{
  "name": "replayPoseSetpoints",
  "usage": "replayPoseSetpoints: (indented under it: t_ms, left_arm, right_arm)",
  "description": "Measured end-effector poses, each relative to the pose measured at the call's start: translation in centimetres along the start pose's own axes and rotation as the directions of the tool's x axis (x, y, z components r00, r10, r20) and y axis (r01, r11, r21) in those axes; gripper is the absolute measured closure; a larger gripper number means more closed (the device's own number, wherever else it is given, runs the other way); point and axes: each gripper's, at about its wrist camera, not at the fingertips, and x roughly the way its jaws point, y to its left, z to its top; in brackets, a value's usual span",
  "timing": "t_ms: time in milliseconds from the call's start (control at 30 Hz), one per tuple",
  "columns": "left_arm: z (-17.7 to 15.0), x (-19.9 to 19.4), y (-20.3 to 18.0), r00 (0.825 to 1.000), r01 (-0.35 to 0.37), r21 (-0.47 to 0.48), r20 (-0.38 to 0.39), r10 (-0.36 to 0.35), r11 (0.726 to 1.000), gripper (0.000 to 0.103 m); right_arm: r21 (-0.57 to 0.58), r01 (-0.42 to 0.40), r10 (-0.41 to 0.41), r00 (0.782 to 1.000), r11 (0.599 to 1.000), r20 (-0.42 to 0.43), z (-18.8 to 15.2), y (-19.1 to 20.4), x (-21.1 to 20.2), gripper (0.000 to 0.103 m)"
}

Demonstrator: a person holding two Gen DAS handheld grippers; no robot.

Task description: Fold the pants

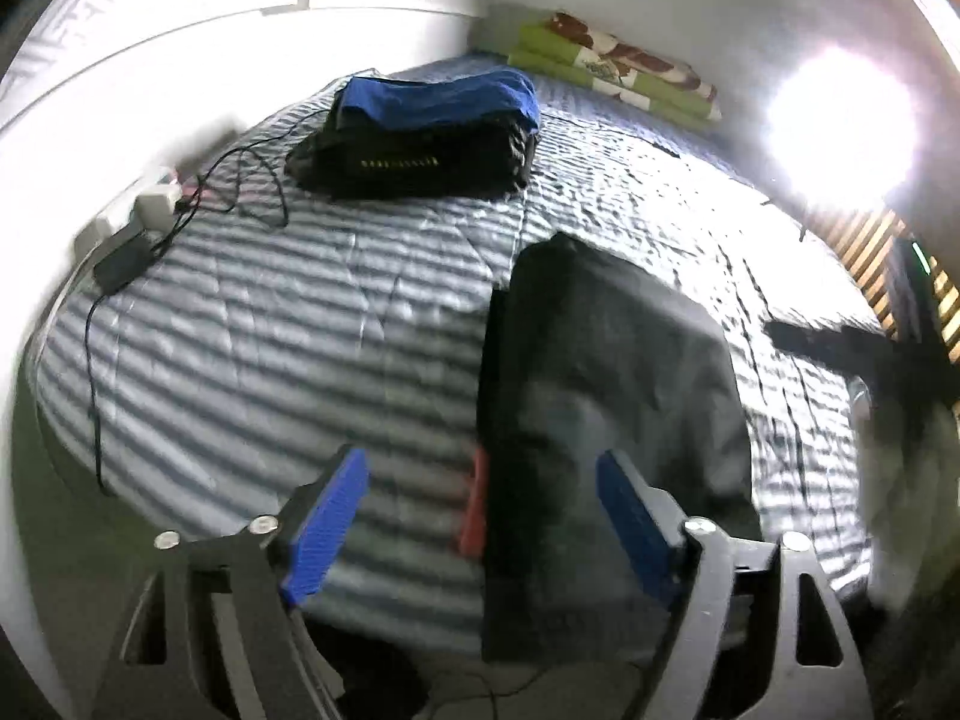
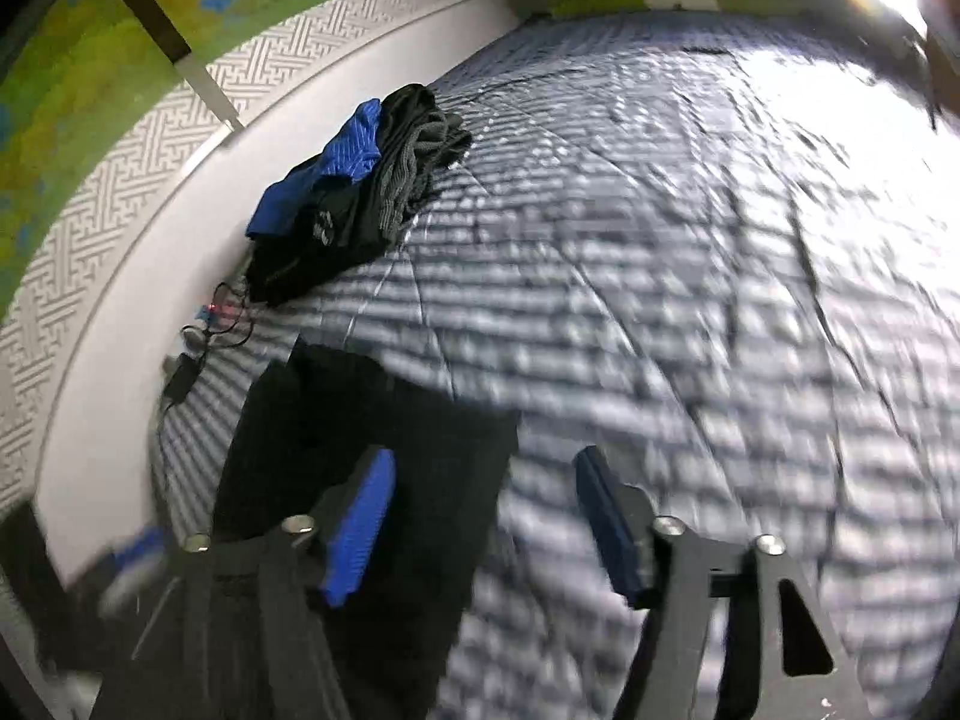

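One pair of dark pants (image 1: pixel 612 420) is lying folded into a long rectangle on the striped bedspread (image 1: pixel 270 330). In the left wrist view, its long axis is running from the near bed edge away toward the far pillows (image 1: pixel 612 69). The left gripper (image 1: pixel 480 528) is hovering with its jaws spread wide, straddling the pants' near left edge and clamping nothing. The right gripper (image 2: pixel 480 528) is standing open and empty over the pants' right edge (image 2: pixel 360 408). Farther off, a clothes stack (image 1: pixel 432 132) is resting near black cables (image 1: pixel 240 180).
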Motion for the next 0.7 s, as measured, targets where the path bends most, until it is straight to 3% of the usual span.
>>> replayPoseSetpoints:
  t_ms: [100, 300, 700]
  left_arm:
    - [2.7, 2.4, 0.8, 0.995, 0.078, -0.036, -0.058, -0.08, 0.996, 0.01]
    - [5.1, 8.7, 1.3, 0.976, 0.107, -0.101, -0.177, -0.124, 0.989, 0.009]
    - [5.4, 13.4, 0.1, 0.961, 0.105, -0.043, -0.254, -0.113, 0.993, 0.003]
  right_arm:
    - [0.058, -0.036, 0.037, 0.999, 0.998, -0.012, -2.9, -1.0, -1.0, 0.038]
    - [0.074, -0.044, 0.049, 0.997, 0.996, -0.061, -4.4, -1.0, 1.2, 0.038]
    - [0.062, -0.071, 0.076, 0.994, 0.996, -0.084, -4.2, -0.3, 3.6, 0.038]
